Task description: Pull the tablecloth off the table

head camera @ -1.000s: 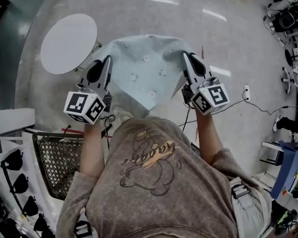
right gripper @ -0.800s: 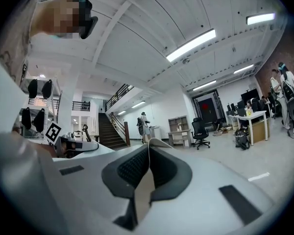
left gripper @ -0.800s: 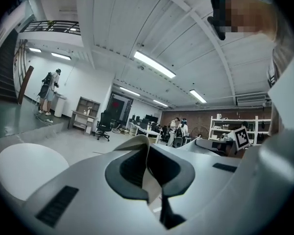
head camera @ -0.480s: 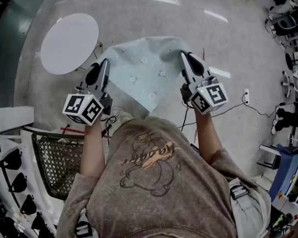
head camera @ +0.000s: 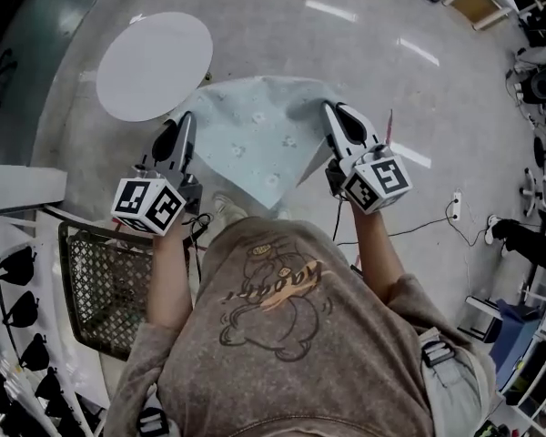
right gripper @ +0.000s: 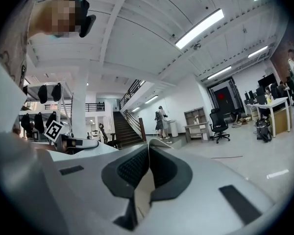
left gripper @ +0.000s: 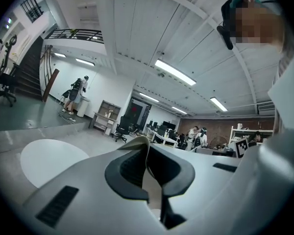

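The light, limp tablecloth (head camera: 255,139) sags between 2 holds: left gripper (head camera: 187,121) and right gripper (head camera: 328,109) each pinch its thin edge. Corners probably grip best.

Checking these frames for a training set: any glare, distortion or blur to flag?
Head view: ceiling-light glare streaks the floor, while the tablecloth is sharp. Left gripper view: fisheye bending, black corners. Right gripper view: same fisheye, bright ceiling lamp.
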Motion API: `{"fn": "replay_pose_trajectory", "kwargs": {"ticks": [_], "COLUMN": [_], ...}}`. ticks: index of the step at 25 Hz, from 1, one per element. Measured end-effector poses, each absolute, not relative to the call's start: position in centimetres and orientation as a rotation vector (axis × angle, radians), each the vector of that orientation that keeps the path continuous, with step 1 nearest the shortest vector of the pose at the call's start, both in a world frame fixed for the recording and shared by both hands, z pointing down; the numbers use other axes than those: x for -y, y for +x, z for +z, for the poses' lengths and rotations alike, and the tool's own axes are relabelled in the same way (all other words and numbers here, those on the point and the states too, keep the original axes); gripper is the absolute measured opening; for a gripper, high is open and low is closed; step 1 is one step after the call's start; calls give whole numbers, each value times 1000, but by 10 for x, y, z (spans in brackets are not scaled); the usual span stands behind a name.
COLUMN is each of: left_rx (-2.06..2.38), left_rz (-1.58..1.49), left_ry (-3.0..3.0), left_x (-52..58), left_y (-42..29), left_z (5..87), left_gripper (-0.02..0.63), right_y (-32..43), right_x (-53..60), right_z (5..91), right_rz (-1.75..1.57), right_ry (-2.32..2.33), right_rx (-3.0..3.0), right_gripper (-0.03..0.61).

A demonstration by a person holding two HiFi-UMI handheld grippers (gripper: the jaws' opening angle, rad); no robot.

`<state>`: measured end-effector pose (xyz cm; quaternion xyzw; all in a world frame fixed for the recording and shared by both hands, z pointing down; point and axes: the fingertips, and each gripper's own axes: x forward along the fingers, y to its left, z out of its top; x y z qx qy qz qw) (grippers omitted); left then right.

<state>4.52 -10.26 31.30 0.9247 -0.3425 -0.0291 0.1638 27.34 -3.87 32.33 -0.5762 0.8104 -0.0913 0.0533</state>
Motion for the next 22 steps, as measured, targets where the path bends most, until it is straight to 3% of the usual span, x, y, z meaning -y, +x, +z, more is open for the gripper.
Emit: {"fn": "replay_pose_trajectory", "kwargs": {"ticks": [22], "left_rx": [1323], "left_rz": [24], "left_ry": [2564], "left_x": [130], "left_y": [-105], "left_z": [330], "left_gripper": [20], "right_y": [119], "right_x": [125], "right_z": [346], "right_rz": [-310], "right_ry": [-1544], "right_rx": [-2693], "right_gripper": [9]}}
